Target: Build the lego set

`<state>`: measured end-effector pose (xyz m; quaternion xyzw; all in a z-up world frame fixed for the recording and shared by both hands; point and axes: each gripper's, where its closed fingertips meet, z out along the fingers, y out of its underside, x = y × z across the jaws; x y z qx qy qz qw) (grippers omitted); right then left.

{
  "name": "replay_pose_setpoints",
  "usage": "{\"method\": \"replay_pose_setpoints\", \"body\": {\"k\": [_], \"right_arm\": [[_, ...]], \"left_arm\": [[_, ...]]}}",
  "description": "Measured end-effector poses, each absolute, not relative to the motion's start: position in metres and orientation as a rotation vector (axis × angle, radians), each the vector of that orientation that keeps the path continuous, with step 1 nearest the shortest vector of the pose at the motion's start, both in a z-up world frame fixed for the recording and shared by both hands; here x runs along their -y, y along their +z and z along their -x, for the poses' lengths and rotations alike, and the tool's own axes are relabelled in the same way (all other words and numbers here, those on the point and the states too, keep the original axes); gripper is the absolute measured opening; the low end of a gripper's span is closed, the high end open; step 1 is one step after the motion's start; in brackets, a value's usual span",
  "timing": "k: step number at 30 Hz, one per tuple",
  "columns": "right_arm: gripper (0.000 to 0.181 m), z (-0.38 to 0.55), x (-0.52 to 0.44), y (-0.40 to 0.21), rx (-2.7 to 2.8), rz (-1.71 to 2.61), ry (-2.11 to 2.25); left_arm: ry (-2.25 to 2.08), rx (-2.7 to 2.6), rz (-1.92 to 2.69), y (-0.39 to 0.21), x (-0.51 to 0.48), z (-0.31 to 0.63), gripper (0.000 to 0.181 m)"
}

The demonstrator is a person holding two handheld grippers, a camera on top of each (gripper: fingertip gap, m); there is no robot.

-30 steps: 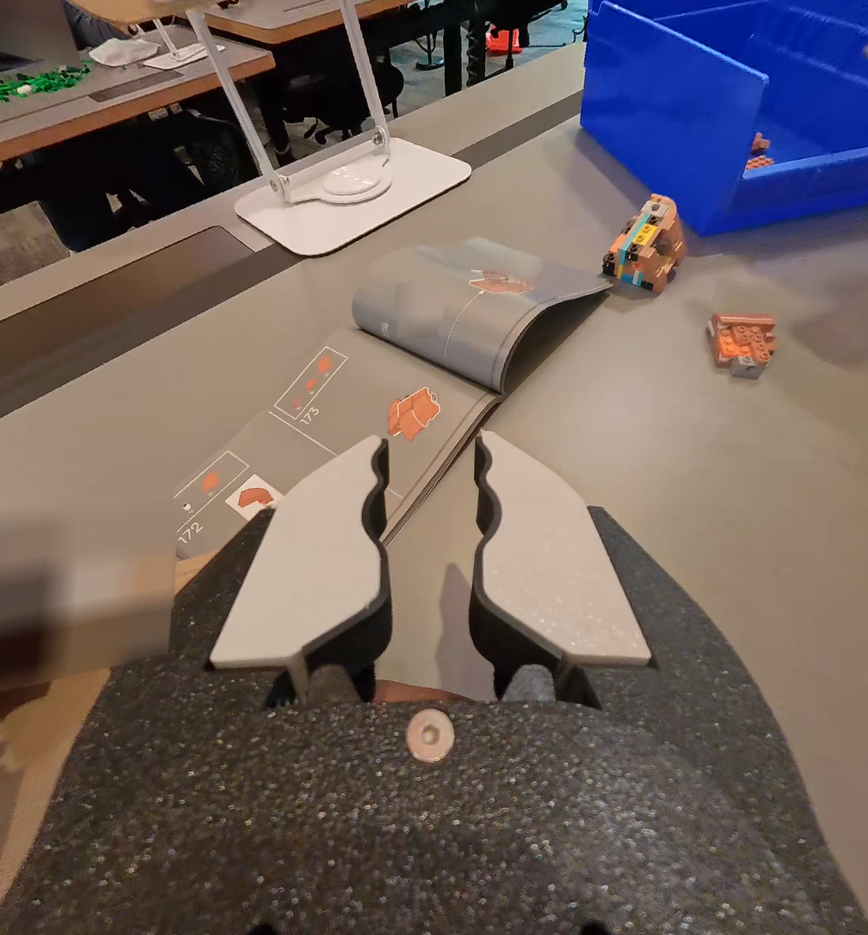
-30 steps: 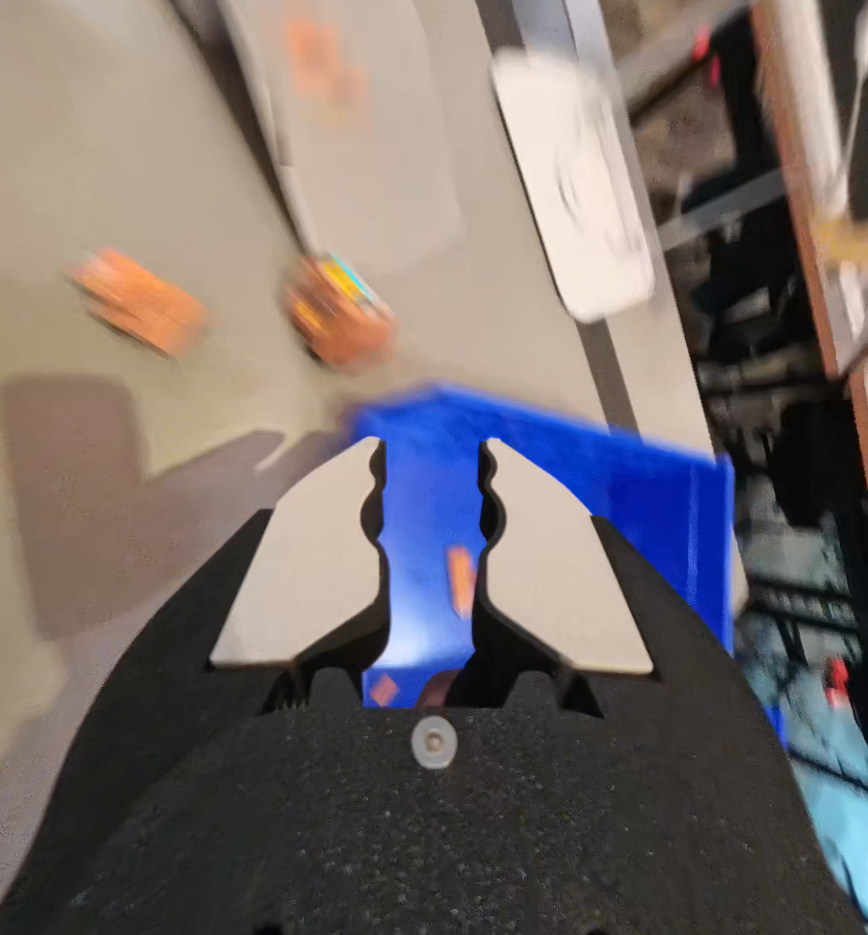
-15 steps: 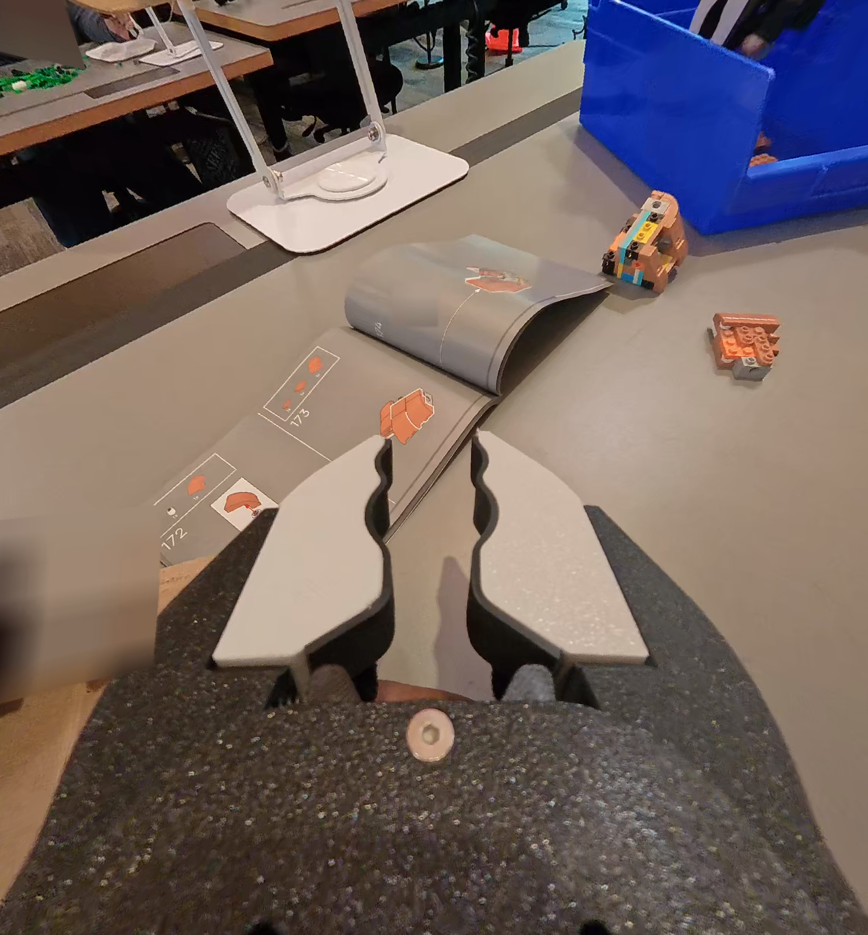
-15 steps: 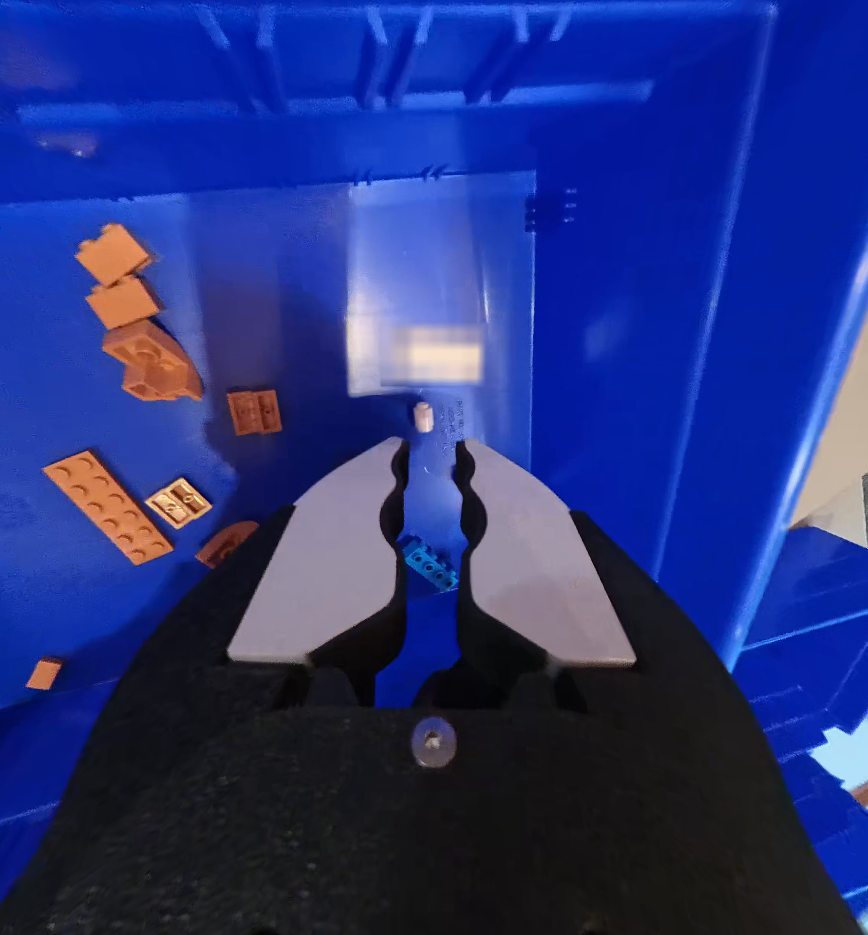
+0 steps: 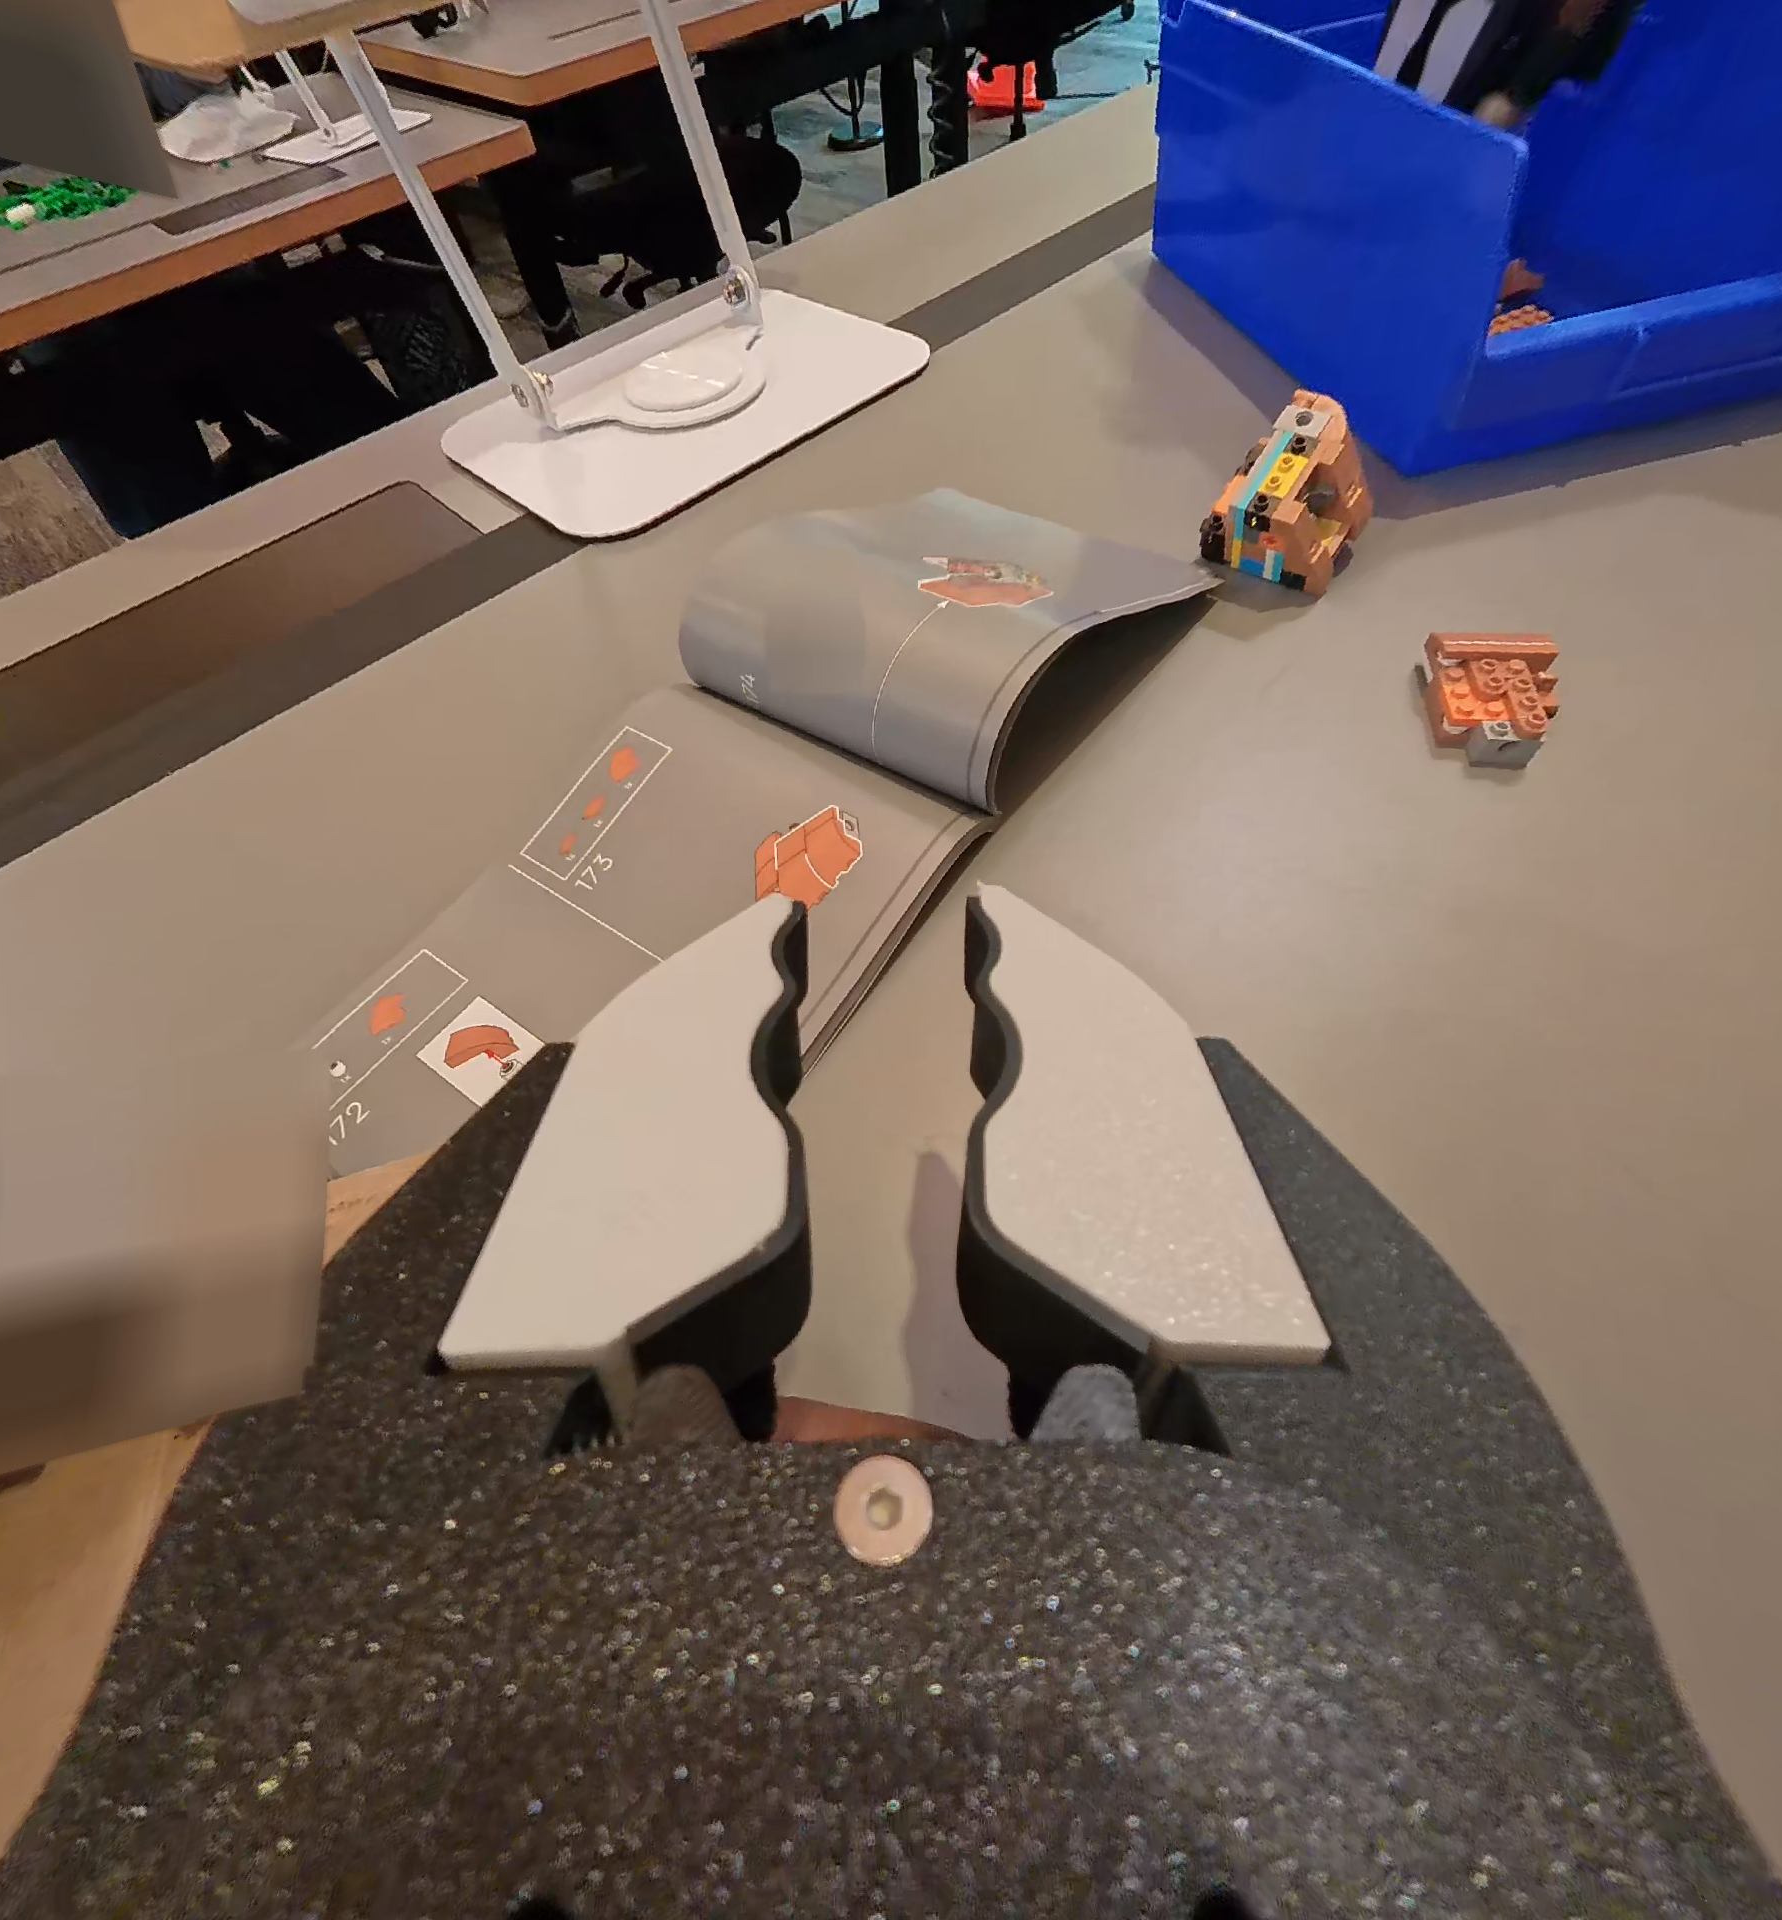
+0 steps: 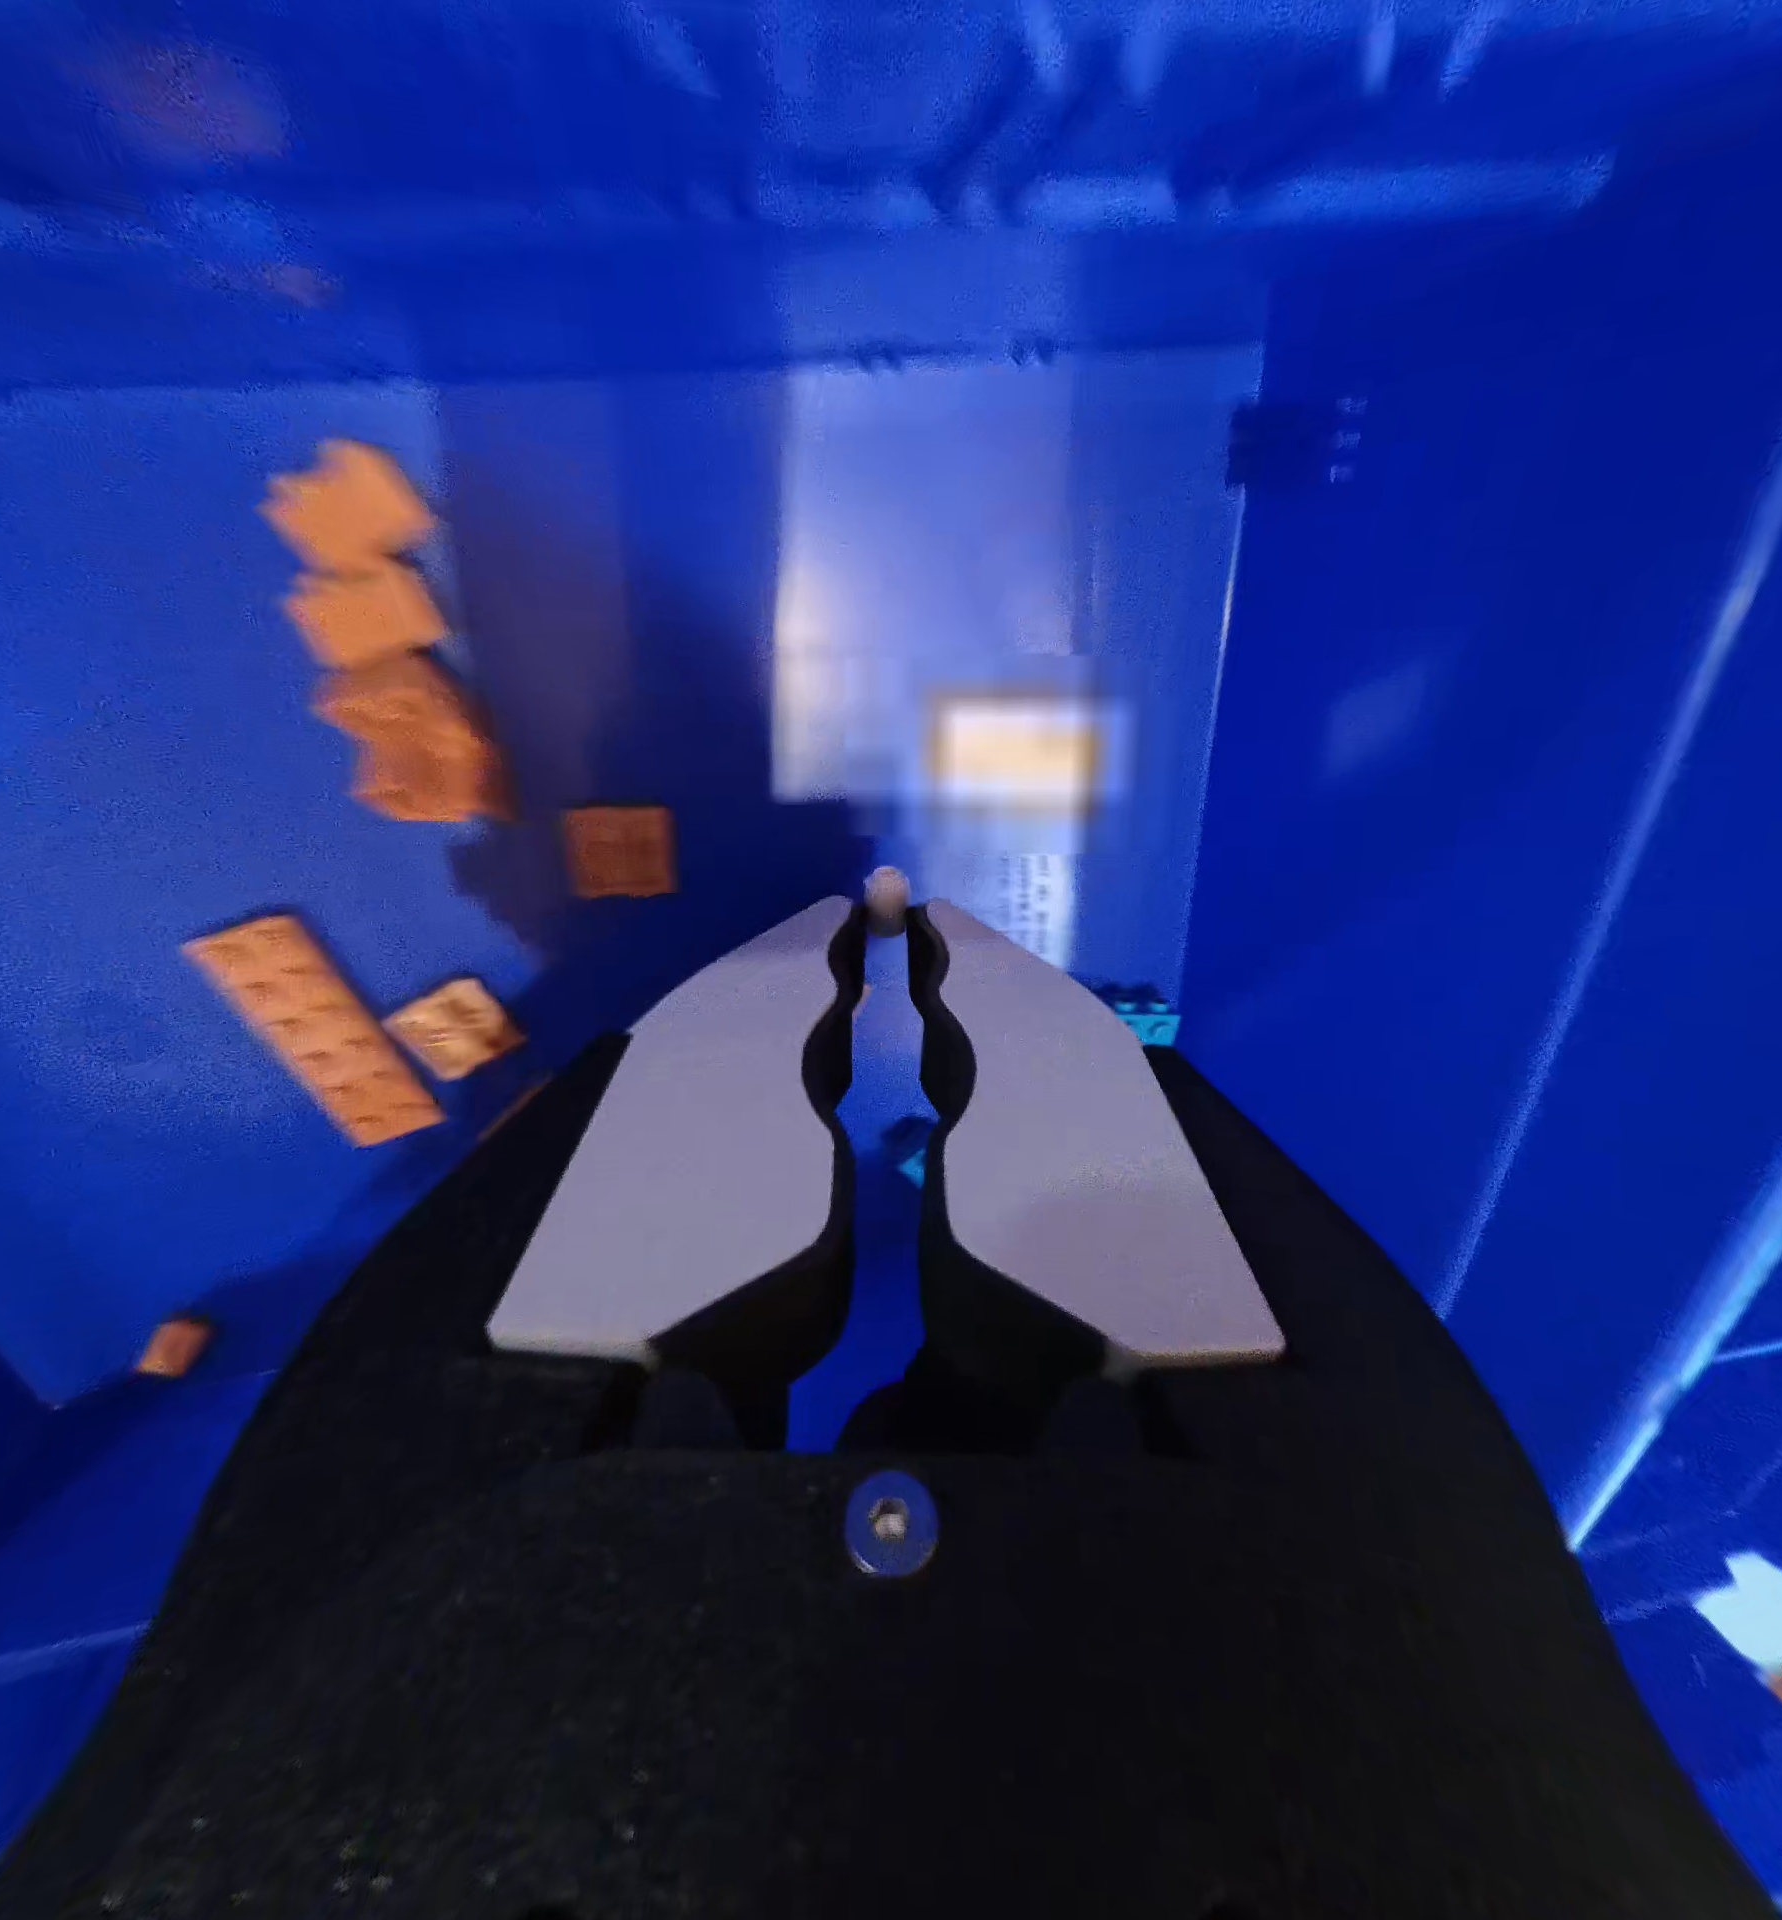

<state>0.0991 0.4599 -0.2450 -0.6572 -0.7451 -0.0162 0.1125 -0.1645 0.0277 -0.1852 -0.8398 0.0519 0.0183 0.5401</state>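
Note:
In the right wrist view my right gripper (image 6: 887, 920) is deep inside the blue bin (image 6: 1489, 727). Its jaws are almost closed, with a small white round piece (image 6: 885, 888) pinched between the tips. Several orange plates and bricks (image 6: 310, 1023) lie on the bin floor to the left, and the view is blurred. In the left wrist view my left gripper (image 5: 882, 914) is open and empty, low over the table by the open instruction booklet (image 5: 721, 831). A multicoloured lego assembly (image 5: 1282, 499) and a small orange sub-assembly (image 5: 1489, 696) sit on the table to the right.
The blue bin (image 5: 1334, 239) stands at the table's far right, with a person's arm reaching into it. A white stand base (image 5: 679, 436) sits behind the booklet. A teal brick (image 6: 1147, 1023) lies in the bin beside my right fingers. Other desks stand beyond the table. The tips of one gripper are about 50 cm away from the tips of the other. My right tips are about 35 cm from the small orange sub-assembly (image 5: 1489, 696), my left tips only 20 cm. The multicoloured lego assembly (image 5: 1282, 499) sits 25 cm or so from the ends of my left fingers.
My right gripper swung from above the table into the bin, moved up to the white round piece and closed its jaws on it. The left gripper has barely moved.

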Motion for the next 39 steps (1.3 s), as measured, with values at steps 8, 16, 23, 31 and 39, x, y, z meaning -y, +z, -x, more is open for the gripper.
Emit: {"method": "replay_pose_setpoints", "body": {"k": [8, 16, 23, 31, 39], "right_arm": [[0.008, -0.092, -0.227, -0.169, 2.220, 1.374, 0.583], [0.008, -0.102, -0.151, -0.252, 2.341, 1.402, 0.474], [0.030, -0.105, -0.163, -0.242, 2.339, 1.420, 0.441], [0.023, -0.091, -0.300, -0.183, 2.055, 1.523, 0.171], [0.030, -0.080, -0.394, -0.254, 2.115, 1.784, -0.052]], "left_arm": [[0.039, -0.121, 1.979, -0.180, -0.028, 0.162, 0.028], [0.037, -0.139, 1.972, -0.178, -0.029, 0.157, 0.027], [0.042, -0.136, 1.979, -0.179, -0.027, 0.157, 0.027], [0.029, -0.148, 1.982, -0.179, -0.028, 0.153, 0.027], [0.027, -0.130, 1.990, -0.183, -0.028, 0.156, 0.027]]}}
